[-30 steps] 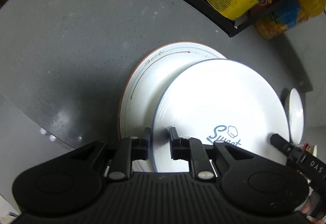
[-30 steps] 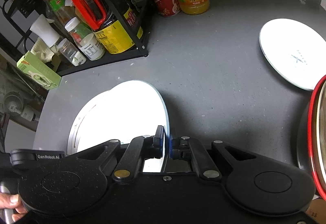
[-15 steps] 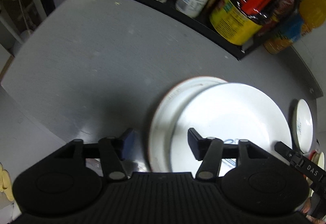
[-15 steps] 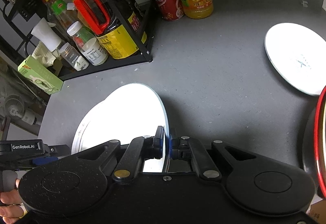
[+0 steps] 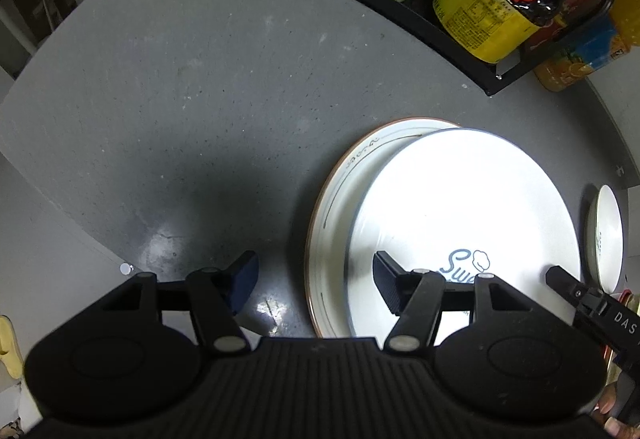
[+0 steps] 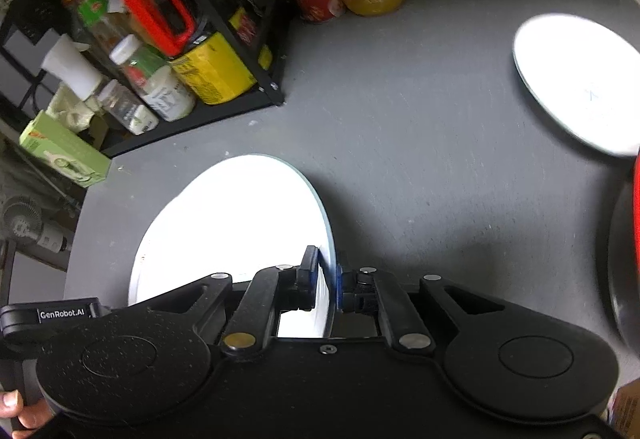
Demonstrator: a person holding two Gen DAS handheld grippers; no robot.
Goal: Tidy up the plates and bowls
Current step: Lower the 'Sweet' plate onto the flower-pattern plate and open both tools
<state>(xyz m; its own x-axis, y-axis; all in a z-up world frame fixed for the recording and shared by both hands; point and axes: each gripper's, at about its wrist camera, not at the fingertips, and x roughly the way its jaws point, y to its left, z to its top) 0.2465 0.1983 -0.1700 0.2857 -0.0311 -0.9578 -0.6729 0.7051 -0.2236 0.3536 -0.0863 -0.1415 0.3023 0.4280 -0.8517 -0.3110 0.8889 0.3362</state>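
Resting on a brown-rimmed plate (image 5: 340, 199), a white plate with a blue rim (image 5: 464, 207) sits slightly off-centre on the grey tabletop (image 5: 180, 79), in front of the black rack (image 5: 420, 35) of bottles and jars that lines its far edge. The left gripper (image 5: 316, 281) hangs above the stack's near-left side with its jaws standing well apart after just opening; one finger is over the bare tabletop, the other over the blue-rimmed plate, and nothing is pressed between them. The right gripper (image 6: 328, 279) has its jaws nearly together around the rim of that same plate (image 6: 240, 219), though whether the pads press on it cannot be told. A second white plate (image 6: 576, 79) lies well apart toward the tabletop's far right side, and a red-rimmed vessel (image 6: 636, 207) shows at the right edge. A green carton (image 6: 64, 149) sits at the left end of the rack.
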